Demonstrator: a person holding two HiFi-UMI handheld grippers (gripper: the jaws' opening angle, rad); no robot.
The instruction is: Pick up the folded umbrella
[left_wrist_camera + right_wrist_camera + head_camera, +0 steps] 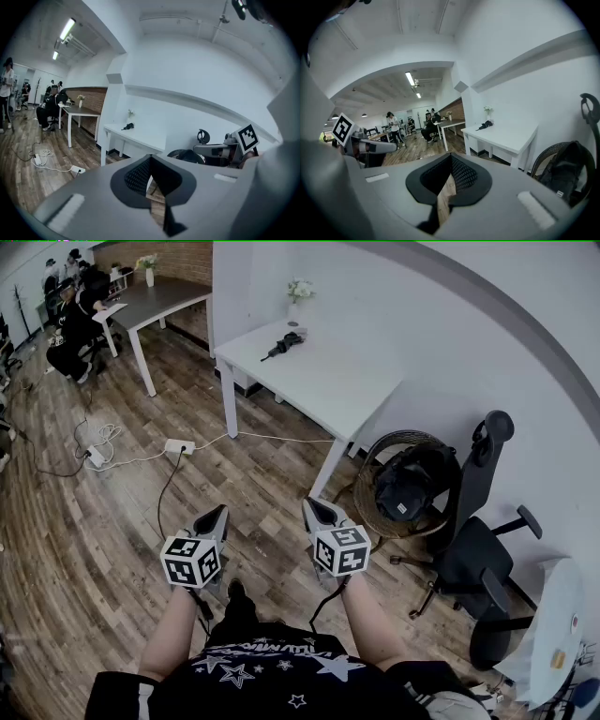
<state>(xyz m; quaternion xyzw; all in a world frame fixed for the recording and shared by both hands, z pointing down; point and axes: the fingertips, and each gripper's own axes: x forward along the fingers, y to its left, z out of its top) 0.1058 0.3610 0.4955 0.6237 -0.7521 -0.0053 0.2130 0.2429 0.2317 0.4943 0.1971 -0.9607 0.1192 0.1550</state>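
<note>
The folded umbrella (281, 343) is a small dark bundle lying near the far end of a white table (319, 390). It also shows in the left gripper view as the umbrella (127, 126) and in the right gripper view as the umbrella (486, 124), far off on the tabletop. My left gripper (218, 514) and right gripper (313, 505) are held side by side in front of my body, well short of the table. The left gripper (150, 159) has its jaws together with nothing between them. The right gripper (451, 157) is likewise shut and empty.
A vase of flowers (298, 292) stands behind the umbrella. Right of the table are a wicker chair holding a black backpack (408, 484) and a black office chair (478, 554). A power strip with cables (178, 444) lies on the wood floor. People sit at a darker table (159, 298) far left.
</note>
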